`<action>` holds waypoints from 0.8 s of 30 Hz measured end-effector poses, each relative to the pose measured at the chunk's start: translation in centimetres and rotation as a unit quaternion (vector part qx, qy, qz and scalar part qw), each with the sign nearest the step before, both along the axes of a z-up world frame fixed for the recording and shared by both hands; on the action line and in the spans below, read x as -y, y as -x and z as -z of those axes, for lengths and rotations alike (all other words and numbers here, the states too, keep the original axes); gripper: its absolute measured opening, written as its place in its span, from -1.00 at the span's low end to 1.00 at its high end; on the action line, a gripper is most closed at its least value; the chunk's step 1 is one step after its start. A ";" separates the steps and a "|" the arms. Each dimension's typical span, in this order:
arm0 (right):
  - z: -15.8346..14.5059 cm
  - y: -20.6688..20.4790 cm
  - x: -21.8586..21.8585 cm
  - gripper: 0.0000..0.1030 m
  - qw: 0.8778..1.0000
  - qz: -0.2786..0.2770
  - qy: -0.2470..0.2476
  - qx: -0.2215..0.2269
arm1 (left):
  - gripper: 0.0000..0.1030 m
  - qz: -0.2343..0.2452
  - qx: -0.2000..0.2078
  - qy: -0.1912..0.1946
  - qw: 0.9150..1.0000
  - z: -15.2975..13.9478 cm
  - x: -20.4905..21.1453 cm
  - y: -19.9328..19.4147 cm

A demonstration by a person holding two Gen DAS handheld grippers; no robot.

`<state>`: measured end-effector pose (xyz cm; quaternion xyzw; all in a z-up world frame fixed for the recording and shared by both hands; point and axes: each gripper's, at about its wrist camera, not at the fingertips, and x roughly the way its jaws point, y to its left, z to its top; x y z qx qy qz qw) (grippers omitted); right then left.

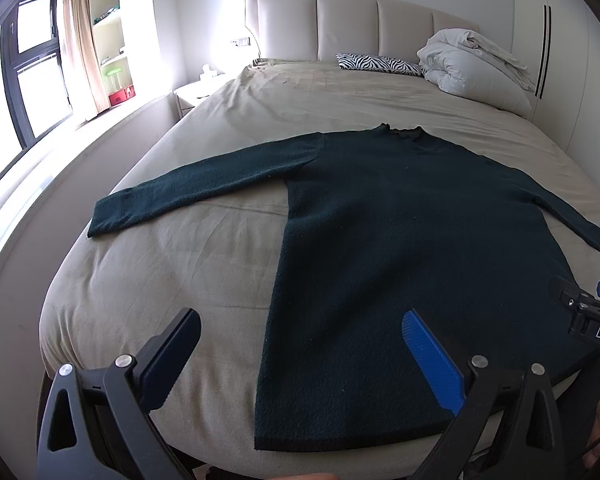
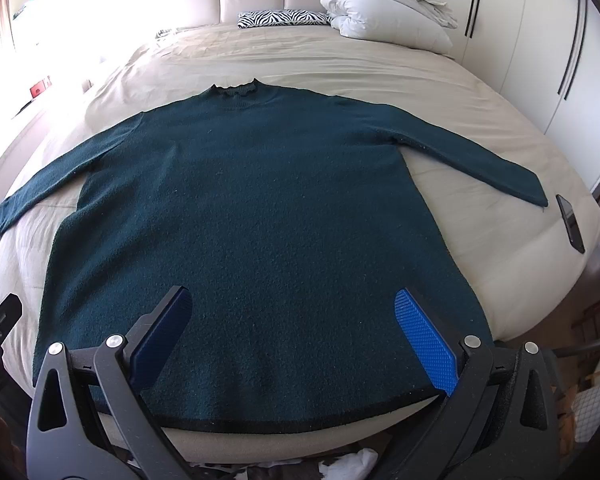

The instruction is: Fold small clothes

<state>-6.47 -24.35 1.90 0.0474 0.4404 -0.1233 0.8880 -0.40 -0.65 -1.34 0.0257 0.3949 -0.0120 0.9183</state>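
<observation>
One dark teal sweater (image 2: 236,208) lies flat, face up, on the near half of the beige bed (image 2: 340,60), both sleeves spread, frilled collar far, black-edged hem near. Two grippers: left gripper (image 1: 300,356) and right gripper (image 2: 296,328) hover over the hem, fingers wide apart, empty. One phone (image 2: 570,218) lies right.

From the left wrist we look up the bed (image 1: 180,280) from its foot, off to the left, with the sweater (image 1: 400,240) filling the right of the frame. From the right wrist we sit centred at the hem, close over the sweater (image 2: 260,220). Both views share the sweater, the headboard (image 1: 360,24) and the white duvet (image 2: 388,8) at upper right.
</observation>
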 end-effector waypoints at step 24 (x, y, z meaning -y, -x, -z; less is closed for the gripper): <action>0.2 -0.2 0.9 1.00 1.000 0.003 -0.010 0.002 | 1.00 0.010 -0.011 0.011 1.000 0.0 0.6 0.0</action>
